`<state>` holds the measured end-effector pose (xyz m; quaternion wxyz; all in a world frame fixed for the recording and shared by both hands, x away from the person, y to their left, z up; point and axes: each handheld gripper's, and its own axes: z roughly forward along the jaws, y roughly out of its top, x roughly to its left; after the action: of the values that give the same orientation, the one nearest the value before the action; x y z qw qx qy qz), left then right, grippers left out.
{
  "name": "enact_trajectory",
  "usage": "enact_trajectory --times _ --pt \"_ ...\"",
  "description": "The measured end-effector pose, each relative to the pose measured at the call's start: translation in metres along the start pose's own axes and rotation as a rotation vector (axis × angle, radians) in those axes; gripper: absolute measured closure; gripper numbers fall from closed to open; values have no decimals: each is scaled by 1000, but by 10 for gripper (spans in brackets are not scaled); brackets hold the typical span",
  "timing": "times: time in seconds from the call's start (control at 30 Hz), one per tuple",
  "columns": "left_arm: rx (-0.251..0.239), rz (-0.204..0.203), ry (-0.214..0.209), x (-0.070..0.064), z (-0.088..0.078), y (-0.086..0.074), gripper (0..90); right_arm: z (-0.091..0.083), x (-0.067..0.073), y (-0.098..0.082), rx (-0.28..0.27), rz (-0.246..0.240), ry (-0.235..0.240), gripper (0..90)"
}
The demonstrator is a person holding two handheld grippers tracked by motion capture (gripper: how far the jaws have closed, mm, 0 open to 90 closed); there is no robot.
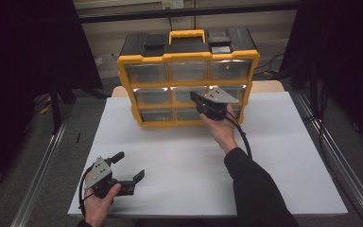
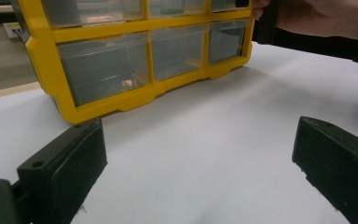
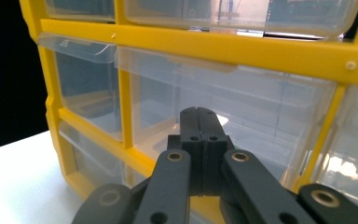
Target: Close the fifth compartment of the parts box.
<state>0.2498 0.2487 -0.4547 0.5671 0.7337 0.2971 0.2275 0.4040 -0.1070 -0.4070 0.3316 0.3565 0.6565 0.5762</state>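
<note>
High overhead, both tongs-cams share organizer (image 1: 187, 78)

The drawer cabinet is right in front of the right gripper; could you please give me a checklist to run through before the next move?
1. Right gripper up at the middle drawer of the middle row: ok.
2. Its jaws shut with nothing between them: ok for pushing, not ok for gripping.
3. Contact with the drawer front: cannot tell.
4. Drawer cabinet upright on the white table: ok.
5. Left gripper open, low over the table, apart from the cabinet: ok.
6. Middle drawer fully closed: cannot tell.
</note>
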Motion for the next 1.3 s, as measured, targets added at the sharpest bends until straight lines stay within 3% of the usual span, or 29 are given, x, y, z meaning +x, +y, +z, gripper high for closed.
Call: enact_trajectory --times 0.2,0.37,0.5,0.57,0.6,0.8,1.13,1.3 --pt "0 0 1 -2 1 1 28 -12 -2 -5 -4 11 10 809" --pt "-1 -3 1 -2 1 1 28 -23 -5 -5 4 44 30 576" --pt "2 2 3 -2 0 1 28 -29 -4 -6 17 44 40 458" --pt "-15 -27 8 -4 1 1 28 -32 -4 -7 20 53 48 384" --pt "-5 -2 6 -2 0 1 28 -33 -4 -7 32 50 46 343" --pt "1 1 2 -2 0 1 28 -39 -3 -9 66 59 62 187" --pt "0 -2 5 -2 0 1 28 -52 -9 -11 67 92 74 38" --pt "3 5 9 -1 0 1 28 -60 -11 -10 61 81 76 29"
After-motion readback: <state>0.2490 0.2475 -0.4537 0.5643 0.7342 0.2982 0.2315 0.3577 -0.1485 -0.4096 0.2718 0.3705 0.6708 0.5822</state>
